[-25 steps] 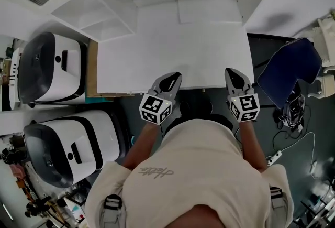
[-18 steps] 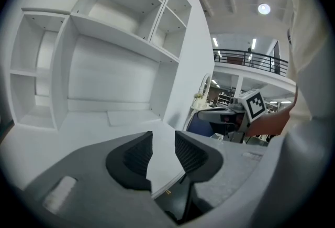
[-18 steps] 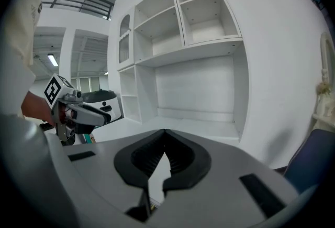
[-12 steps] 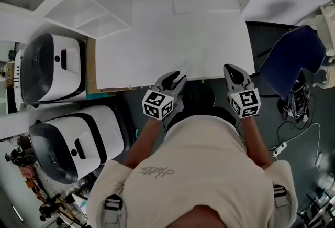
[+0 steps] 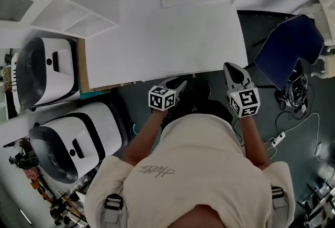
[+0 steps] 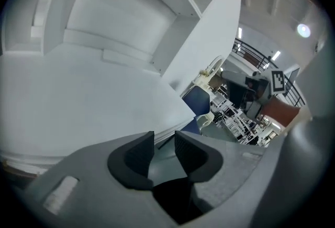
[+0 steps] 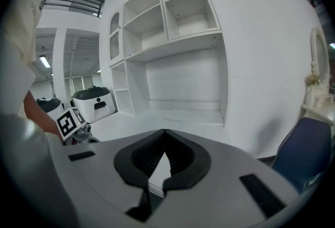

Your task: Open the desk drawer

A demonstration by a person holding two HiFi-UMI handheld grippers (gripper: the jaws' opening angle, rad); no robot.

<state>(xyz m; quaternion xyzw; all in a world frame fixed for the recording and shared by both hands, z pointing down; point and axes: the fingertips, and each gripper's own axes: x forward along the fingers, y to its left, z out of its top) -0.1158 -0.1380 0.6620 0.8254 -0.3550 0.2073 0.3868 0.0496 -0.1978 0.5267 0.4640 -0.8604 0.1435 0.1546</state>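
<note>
Only the gripper views tell: left gripper jaws spread, empty; right gripper jaws pressed together.

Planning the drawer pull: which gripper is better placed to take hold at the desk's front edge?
Left, probably. The left gripper sits low at the front edge of the desk, jaws apart and empty; the right gripper has its jaws together, above its top.

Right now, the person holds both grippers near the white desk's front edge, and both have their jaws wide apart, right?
Not quite. Only the left gripper has its jaws apart, with nothing between them. The right gripper has its jaws together, tips touching, as the right gripper view shows. Both are indeed near the front edge of the white desk.
</note>
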